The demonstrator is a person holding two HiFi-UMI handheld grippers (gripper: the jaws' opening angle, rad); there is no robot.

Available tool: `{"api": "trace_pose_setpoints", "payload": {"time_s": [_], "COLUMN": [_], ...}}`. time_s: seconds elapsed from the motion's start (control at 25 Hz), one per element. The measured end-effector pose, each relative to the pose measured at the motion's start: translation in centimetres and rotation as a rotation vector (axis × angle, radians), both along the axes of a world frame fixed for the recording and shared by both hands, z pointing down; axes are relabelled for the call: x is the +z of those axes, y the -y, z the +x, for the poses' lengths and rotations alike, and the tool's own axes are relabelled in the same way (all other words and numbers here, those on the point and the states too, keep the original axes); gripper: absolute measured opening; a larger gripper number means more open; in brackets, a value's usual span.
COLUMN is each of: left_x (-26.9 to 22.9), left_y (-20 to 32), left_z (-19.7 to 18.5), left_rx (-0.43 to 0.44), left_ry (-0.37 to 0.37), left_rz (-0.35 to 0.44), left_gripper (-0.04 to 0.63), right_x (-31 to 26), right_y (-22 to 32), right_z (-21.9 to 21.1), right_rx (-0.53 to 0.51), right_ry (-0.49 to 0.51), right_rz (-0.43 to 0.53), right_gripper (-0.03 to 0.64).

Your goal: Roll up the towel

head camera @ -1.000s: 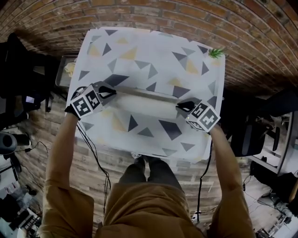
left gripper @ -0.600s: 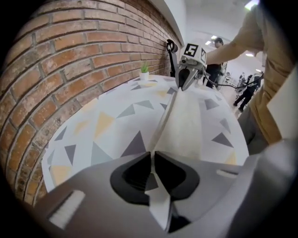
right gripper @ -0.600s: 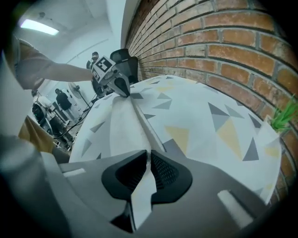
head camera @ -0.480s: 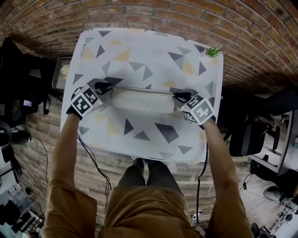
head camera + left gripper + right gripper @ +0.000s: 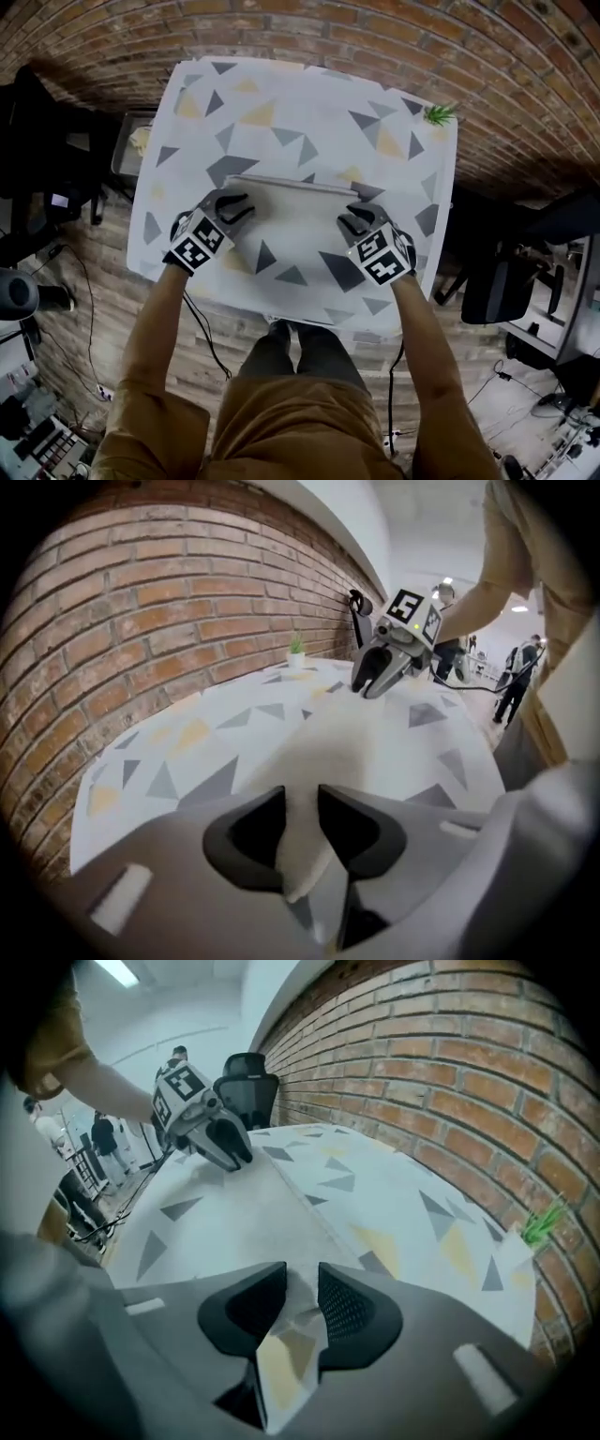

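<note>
A pale towel (image 5: 291, 211) lies spread flat on the triangle-patterned table (image 5: 281, 103), with its far edge a straight line. My left gripper (image 5: 234, 208) is at the towel's near left corner and my right gripper (image 5: 354, 220) at its near right corner. In the left gripper view a white fold of towel (image 5: 302, 855) fills the gap of the left gripper (image 5: 300, 808), whose jaws are opening. The right gripper (image 5: 302, 1297) is also opening, with crumpled cloth showing yellow and grey patches between its pads. Each gripper view shows the other gripper across the towel.
A small green plant (image 5: 438, 113) stands at the table's far right corner by the brick wall. A dark office chair (image 5: 506, 272) is to the right of the table, a tray-like object (image 5: 131, 145) to its left. Cables trail on the floor.
Both grippers have come back toward the person. The towel, a narrow band between them before, now lies wider and flatter.
</note>
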State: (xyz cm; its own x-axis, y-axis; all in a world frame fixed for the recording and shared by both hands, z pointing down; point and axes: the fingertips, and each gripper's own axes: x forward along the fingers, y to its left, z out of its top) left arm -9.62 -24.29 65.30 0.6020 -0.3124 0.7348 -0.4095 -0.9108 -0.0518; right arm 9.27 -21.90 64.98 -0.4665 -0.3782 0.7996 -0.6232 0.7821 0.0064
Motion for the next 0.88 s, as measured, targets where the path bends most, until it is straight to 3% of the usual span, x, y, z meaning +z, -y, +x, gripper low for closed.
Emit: {"api": "trace_pose_setpoints", "payload": {"time_s": [0.4, 0.48, 0.64, 0.88], "left_x": [-0.3, -2.4, -8.6, -12.4], "left_y": [2.4, 2.8, 1.0, -4.9], "left_z": [-1.4, -1.8, -3.0, -6.6], "left_rx": [-0.198, -0.252, -0.393, -0.531], "left_ry": [-0.13, -0.206, -0.459, -0.55], "left_rz": [-0.063, -0.024, 0.027, 0.07], "left_gripper": [0.127, 0.127, 0.127, 0.108], "right_x": [-2.1, -4.2, -8.9, -14.3], "right_y": [2.2, 1.6, -1.0, -5.1], "right_z": [0.4, -0.3, -1.1, -1.4], "right_rx": [0.169, 0.165, 0.209, 0.294], "right_ry": [0.093, 0.156, 0.315, 0.404], "right_rz": [0.014, 0.052, 0.105, 0.204], "right_gripper": [0.088, 0.086, 0.031, 0.003]}}
